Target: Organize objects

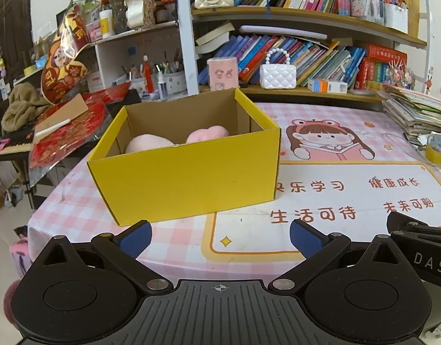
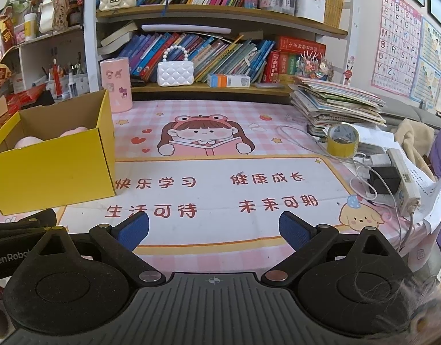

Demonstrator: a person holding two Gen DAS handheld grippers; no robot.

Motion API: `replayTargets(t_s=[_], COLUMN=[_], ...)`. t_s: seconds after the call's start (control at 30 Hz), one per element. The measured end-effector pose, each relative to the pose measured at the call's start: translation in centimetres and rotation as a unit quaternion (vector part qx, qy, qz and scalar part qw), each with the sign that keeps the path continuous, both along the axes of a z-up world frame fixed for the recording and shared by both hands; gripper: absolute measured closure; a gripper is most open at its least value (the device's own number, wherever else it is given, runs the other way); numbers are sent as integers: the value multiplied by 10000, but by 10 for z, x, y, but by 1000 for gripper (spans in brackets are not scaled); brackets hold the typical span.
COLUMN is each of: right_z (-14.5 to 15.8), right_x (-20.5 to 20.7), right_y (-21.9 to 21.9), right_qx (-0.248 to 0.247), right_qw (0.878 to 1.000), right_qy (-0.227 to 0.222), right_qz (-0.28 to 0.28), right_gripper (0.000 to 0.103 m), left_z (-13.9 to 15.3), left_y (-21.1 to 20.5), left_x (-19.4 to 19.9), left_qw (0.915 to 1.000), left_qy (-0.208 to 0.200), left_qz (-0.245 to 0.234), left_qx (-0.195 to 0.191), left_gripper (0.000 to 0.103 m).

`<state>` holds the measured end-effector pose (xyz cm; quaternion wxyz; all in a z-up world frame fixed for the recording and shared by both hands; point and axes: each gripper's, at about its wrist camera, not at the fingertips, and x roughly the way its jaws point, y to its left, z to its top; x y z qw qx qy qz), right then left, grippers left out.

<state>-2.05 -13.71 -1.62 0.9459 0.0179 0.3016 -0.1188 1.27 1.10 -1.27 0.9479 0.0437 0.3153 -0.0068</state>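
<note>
grippers first: left gripper (image 1: 220,237) hangs low over the near edge of the desk mat (image 1: 321,201), jaws wide apart w/ nothing between the blue pads (image 1: 135,240); right gripper (image 2: 214,231) sits beside it, jaws also apart & empty. yellow box (image 1: 189,178) stands on the mat just beyond the left gripper, top open, w/ two pink plush toys (image 1: 207,135) inside against its near wall. right of the box the mat is bare print. further right, well apart from the box, a yellow tape roll (image 2: 342,139), a power strip (image 2: 404,181) w/ cables & a book stack (image 2: 335,105). behind the box: pink canister (image 2: 116,84), white quilted purse (image 2: 176,73) on the shelf.
</note>
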Motion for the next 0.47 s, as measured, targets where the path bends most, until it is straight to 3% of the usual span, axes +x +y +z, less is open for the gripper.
replayTargets(t_s=[0.47], right_z=[0], right_x=[5], right_y=[4], right_qx=[-86], right_qw=[9999], right_qy=[33], right_qz=[112], right_gripper=[5], left_z=[-1], left_y=[5], left_x=[2], left_qw=[10000], left_qy=[-18], left_qz=[67], left_qx=[-5], left_gripper=[0])
